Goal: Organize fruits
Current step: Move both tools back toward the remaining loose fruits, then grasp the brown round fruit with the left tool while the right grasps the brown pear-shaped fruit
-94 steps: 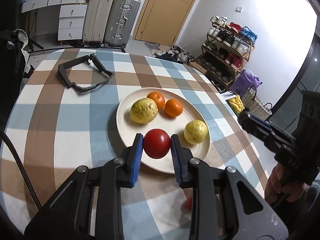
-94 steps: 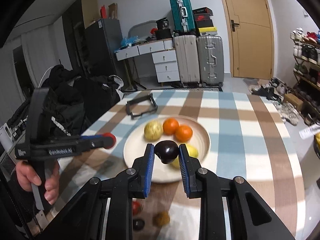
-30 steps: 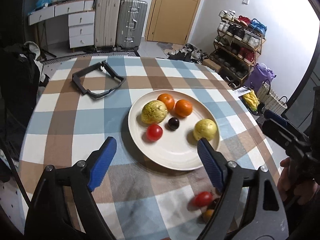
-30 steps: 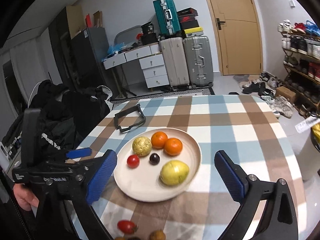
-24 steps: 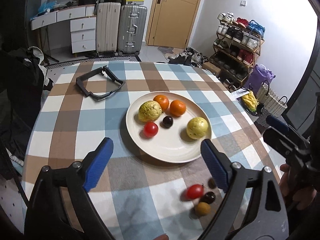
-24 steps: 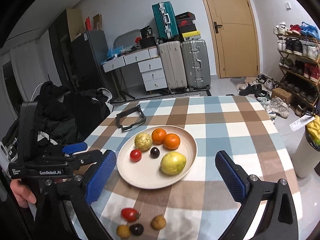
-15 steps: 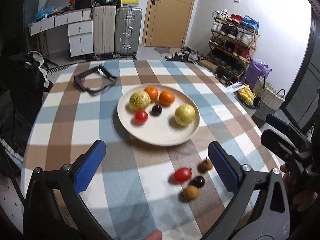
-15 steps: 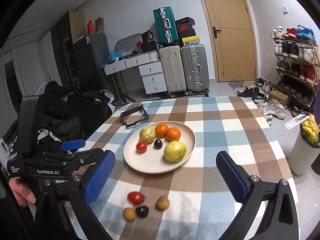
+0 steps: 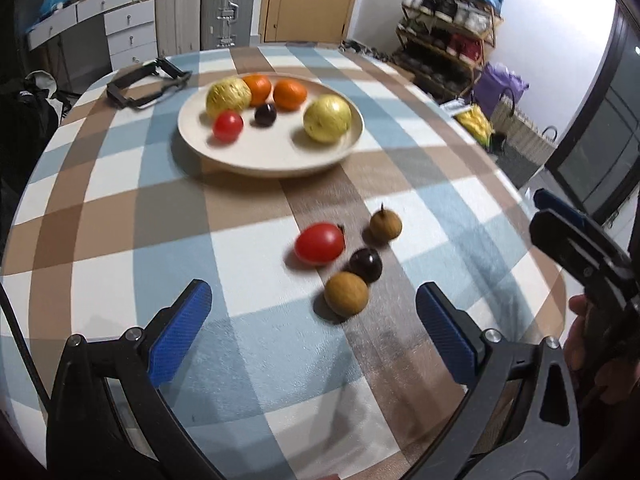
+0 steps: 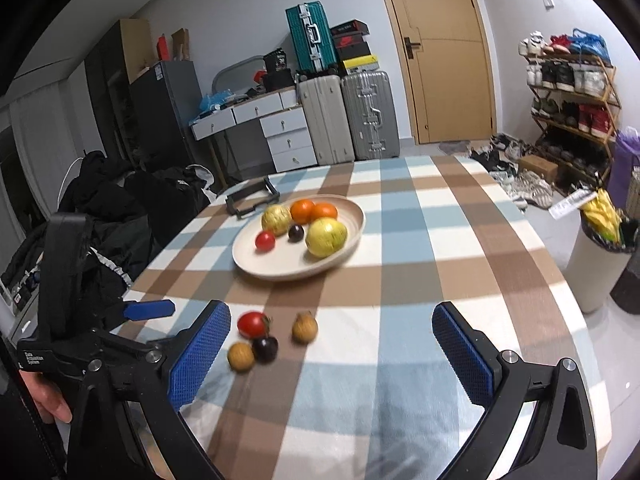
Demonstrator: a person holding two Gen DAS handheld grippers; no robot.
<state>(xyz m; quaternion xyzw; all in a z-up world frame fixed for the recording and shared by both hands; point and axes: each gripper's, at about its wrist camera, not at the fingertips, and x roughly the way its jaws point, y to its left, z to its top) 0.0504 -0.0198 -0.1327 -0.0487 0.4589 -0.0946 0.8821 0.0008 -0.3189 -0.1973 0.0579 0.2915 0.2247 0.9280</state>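
Note:
A cream plate (image 9: 276,160) (image 10: 256,268) on the checked tablecloth holds two yellow fruits, two oranges, a red tomato (image 9: 227,125) and a dark plum (image 9: 265,114). Nearer to me, loose on the cloth, lie a red tomato (image 9: 320,243) (image 10: 252,324), a dark plum (image 9: 365,265) (image 10: 265,348) and two brown round fruits (image 9: 346,294) (image 9: 385,224). My left gripper (image 9: 308,326) hangs wide open just short of this cluster, nothing between its fingers. My right gripper (image 10: 331,344) is wide open too and empty, above the cloth to the right of the cluster.
A black frame-like object (image 9: 146,82) lies beyond the plate at the far left. The round table's edge (image 9: 560,280) drops off to the right. Suitcases, drawers and a shoe rack stand behind. A hand holds the right gripper's handle (image 9: 588,344) at the right edge.
Both grippers let go of a tomato and a plum on the plate, opened wide, then pulled back and sank toward the loose fruits near the front edge.

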